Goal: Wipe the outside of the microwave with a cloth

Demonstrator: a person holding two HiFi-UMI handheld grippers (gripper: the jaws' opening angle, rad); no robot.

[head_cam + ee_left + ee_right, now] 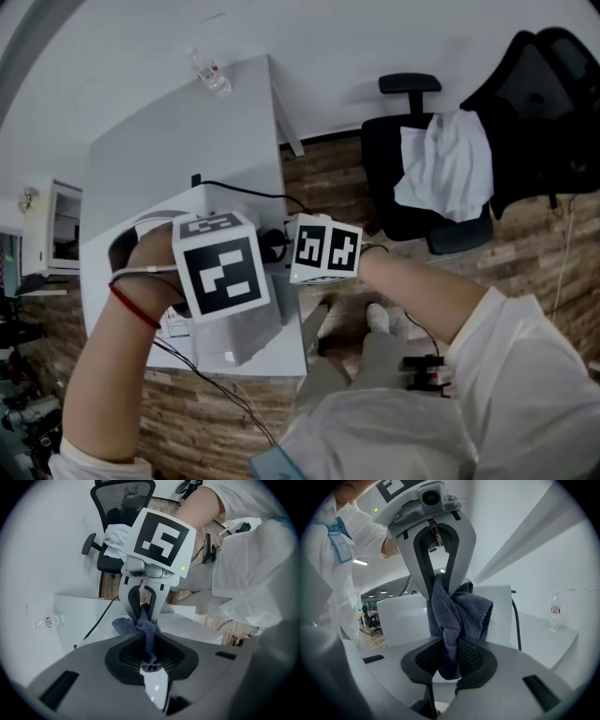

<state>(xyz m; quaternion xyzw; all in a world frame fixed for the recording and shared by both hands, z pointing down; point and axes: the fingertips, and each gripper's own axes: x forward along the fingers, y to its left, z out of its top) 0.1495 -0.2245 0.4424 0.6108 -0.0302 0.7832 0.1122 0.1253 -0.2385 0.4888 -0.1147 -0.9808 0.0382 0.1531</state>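
Observation:
A dark grey cloth is bunched and stretched between my two grippers over the white microwave. In the left gripper view the cloth runs up from my left gripper, shut on its lower end, to the right gripper facing it. The right gripper view has my right gripper shut on the other end, with the left gripper hanging above and pointing steeply down. Seen from the head, both marker cubes sit close together above the microwave, hiding the cloth.
The microwave stands on a pale table; a black cable runs from behind it. A plastic bottle stands at the table's far corner. To the right, a black office chair holds a white garment.

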